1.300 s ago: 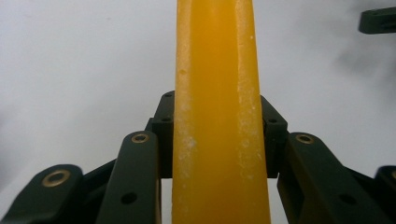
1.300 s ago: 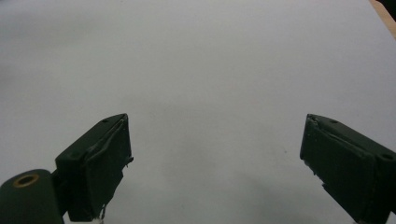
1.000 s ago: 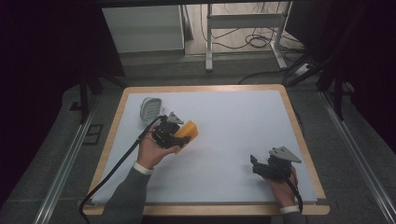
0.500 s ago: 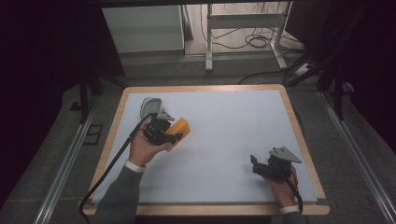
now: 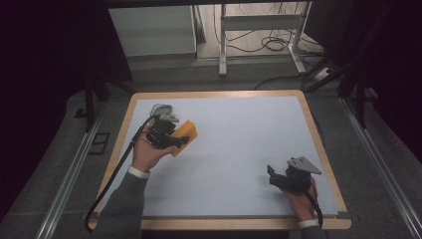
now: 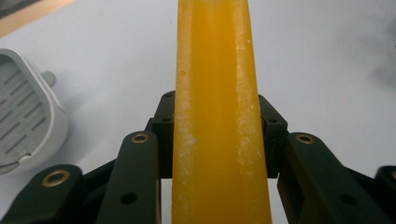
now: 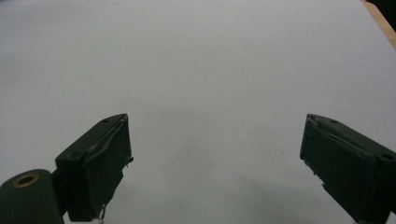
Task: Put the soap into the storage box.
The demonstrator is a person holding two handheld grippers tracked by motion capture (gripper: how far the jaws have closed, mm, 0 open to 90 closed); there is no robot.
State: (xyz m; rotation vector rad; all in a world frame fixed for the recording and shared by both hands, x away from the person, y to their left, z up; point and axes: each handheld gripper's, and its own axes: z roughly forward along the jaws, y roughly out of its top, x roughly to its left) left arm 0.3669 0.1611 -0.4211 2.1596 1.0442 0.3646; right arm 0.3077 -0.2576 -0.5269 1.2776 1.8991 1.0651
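Left gripper [image 5: 180, 142] clamped on yellow soap bar [image 6: 215, 116], edge-on for carry | grey soap dish [image 6: 21, 116] at 9 o'clock, likely target | right gripper [image 5: 272, 175] wide open, empty, parked on desk [image 5: 239, 129]

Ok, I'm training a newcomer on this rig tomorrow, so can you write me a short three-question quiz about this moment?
1. True or false: the left claw is shut on the orange block.
2. The right claw is: A) open over the bare white mat, B) shut on a cloth, C) holding a cup.
3. What lies on the mat beside the left claw?

Key: 1 true. 2 A. 3 a grey slotted tray.
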